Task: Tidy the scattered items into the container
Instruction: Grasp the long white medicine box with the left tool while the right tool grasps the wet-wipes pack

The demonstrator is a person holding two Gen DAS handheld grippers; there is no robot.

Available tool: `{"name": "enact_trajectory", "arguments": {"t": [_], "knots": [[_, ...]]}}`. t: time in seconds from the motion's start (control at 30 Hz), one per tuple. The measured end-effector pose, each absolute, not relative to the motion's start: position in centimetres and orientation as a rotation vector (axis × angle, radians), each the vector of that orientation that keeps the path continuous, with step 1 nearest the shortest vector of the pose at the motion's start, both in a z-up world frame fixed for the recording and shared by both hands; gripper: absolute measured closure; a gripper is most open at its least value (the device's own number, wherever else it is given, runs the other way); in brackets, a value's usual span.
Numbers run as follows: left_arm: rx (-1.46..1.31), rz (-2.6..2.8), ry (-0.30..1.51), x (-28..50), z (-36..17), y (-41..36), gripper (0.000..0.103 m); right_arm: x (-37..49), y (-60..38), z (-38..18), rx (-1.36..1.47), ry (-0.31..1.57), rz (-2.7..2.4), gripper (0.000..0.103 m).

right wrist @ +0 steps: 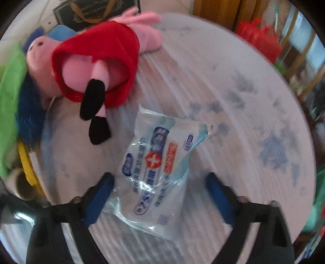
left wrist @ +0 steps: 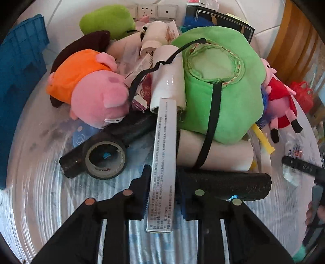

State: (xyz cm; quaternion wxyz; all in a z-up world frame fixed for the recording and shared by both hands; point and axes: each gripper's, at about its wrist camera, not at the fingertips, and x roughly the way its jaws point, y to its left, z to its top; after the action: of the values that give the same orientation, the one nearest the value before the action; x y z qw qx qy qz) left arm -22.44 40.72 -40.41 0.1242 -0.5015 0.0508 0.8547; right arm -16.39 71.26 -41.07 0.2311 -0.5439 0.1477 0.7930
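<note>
My left gripper (left wrist: 163, 190) is shut on a long white printed box (left wrist: 162, 162) and holds it over the table in front of a pile: an orange-shirted pink pig plush (left wrist: 95, 89), a green plush hat (left wrist: 219, 81), white rolls (left wrist: 168, 77), a black tape roll (left wrist: 105, 158) and black foam tubes (left wrist: 229, 186). My right gripper (right wrist: 160, 188) is open, its blue fingers either side of a clear plastic packet (right wrist: 158, 168) lying on the table. A red-dressed pig plush (right wrist: 95, 65) lies just beyond it. The blue container (left wrist: 18, 67) stands at the far left in the left wrist view.
The round table (right wrist: 254, 113) has a pale cloth with blue marks. A dark box (left wrist: 221, 20) and wall sockets (left wrist: 150, 11) are behind the pile. A red bag (right wrist: 258, 38) and wooden furniture (left wrist: 292, 40) stand past the table's far edge.
</note>
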Motion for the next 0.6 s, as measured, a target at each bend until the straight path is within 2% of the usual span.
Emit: {"name": "enact_trajectory", "arguments": {"t": [0.03,0.07,0.4,0.5,0.53,0.6], "knots": [[-1.455,2.499,0.158,-22.3,-40.5,40.9,0.079,-16.1,71.1,-40.7,-1.492,0.399,2.19,0.039],[-1.447,2.51,0.167,-22.3,-40.6,41.0,0.079,-15.9,71.0,-40.4,-1.498,0.395,2.193,0.041],[-1.426,2.583,0.18,-21.8,-41.0,42.1,0.079,-15.6,70.5,-40.0,-1.507,0.352,2.24,0.038],[-1.434,2.589,0.191,-21.7,-41.0,42.2,0.079,-15.2,70.8,-40.0,-1.516,0.362,2.239,0.03],[-1.434,2.588,0.187,-21.6,-41.0,41.9,0.079,-15.0,70.7,-40.3,-1.524,0.357,2.252,0.02],[-1.436,2.586,0.153,-21.4,-41.0,41.6,0.079,-15.1,70.3,-40.5,-1.537,0.334,2.261,0.016]]}}
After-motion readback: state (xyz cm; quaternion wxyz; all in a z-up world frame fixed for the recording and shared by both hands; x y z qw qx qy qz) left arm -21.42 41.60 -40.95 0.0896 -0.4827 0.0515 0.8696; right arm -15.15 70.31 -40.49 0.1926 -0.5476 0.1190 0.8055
